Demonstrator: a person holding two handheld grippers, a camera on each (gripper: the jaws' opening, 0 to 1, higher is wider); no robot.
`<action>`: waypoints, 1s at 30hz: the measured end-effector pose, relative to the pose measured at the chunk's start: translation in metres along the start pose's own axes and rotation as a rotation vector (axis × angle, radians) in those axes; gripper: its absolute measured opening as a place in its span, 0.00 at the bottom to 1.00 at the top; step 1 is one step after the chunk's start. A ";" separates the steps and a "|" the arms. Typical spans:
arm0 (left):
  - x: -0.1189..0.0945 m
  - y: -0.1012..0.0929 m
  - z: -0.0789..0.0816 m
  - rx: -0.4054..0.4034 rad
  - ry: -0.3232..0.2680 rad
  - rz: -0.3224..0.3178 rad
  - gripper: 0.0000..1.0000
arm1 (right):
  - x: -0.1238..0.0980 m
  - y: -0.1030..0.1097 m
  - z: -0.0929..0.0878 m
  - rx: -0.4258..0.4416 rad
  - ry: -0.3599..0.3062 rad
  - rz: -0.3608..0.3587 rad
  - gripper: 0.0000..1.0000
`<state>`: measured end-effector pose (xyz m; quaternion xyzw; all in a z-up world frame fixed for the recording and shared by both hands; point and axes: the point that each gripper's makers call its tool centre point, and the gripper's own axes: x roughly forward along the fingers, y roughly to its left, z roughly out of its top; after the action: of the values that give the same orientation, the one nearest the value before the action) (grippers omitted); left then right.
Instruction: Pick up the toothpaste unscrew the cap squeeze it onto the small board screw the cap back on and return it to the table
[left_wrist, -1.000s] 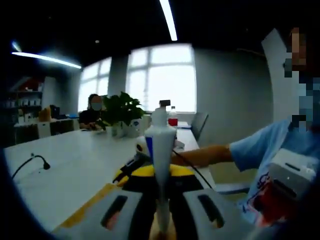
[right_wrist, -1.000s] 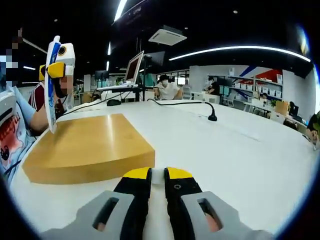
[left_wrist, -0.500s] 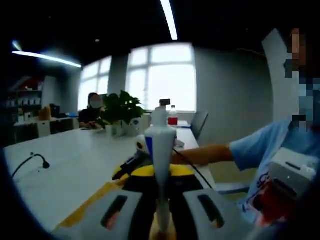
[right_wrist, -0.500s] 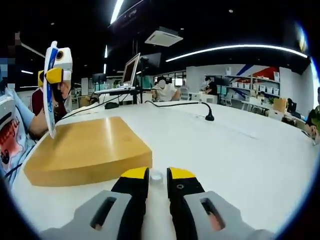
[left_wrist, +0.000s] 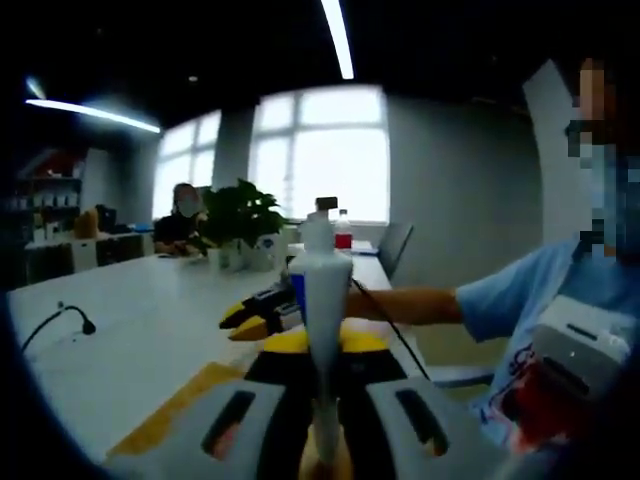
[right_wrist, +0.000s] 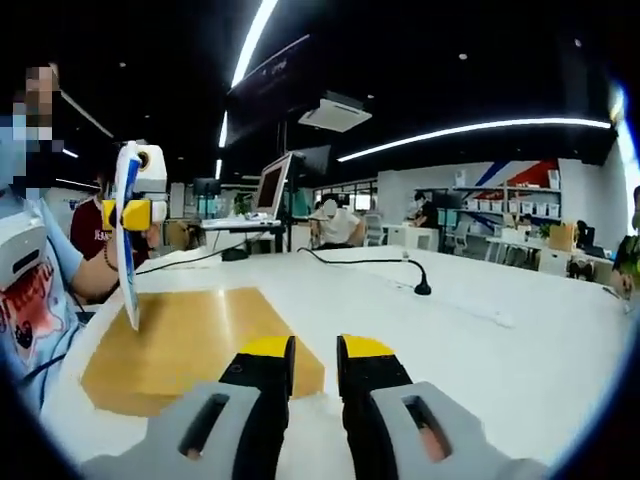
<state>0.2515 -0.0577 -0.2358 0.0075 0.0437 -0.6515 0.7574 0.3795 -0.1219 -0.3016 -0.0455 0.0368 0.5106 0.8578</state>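
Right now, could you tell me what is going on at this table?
A person works with two handheld grippers. The left gripper is shut on a toothpaste tube, held upright with its cap end up, above the wooden board. The right gripper, jaws slightly parted and holding nothing visible, hovers over the white table beside the board.

My left gripper view is dim, soft and backlit by blown-out windows; right gripper view sharper, lit by ceiling light strips, fisheye bending the edges.
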 end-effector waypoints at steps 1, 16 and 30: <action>-0.001 -0.001 0.001 -0.003 -0.003 -0.008 0.05 | -0.001 0.005 0.004 -0.002 -0.016 0.016 0.17; -0.006 -0.008 0.007 -0.052 -0.033 -0.078 0.05 | -0.007 0.127 0.036 0.057 -0.092 0.403 0.26; -0.005 -0.017 0.012 -0.111 -0.062 -0.133 0.05 | 0.020 0.174 0.030 0.086 -0.049 0.526 0.23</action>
<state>0.2349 -0.0564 -0.2224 -0.0576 0.0565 -0.6968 0.7128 0.2364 -0.0188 -0.2813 0.0144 0.0479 0.7149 0.6975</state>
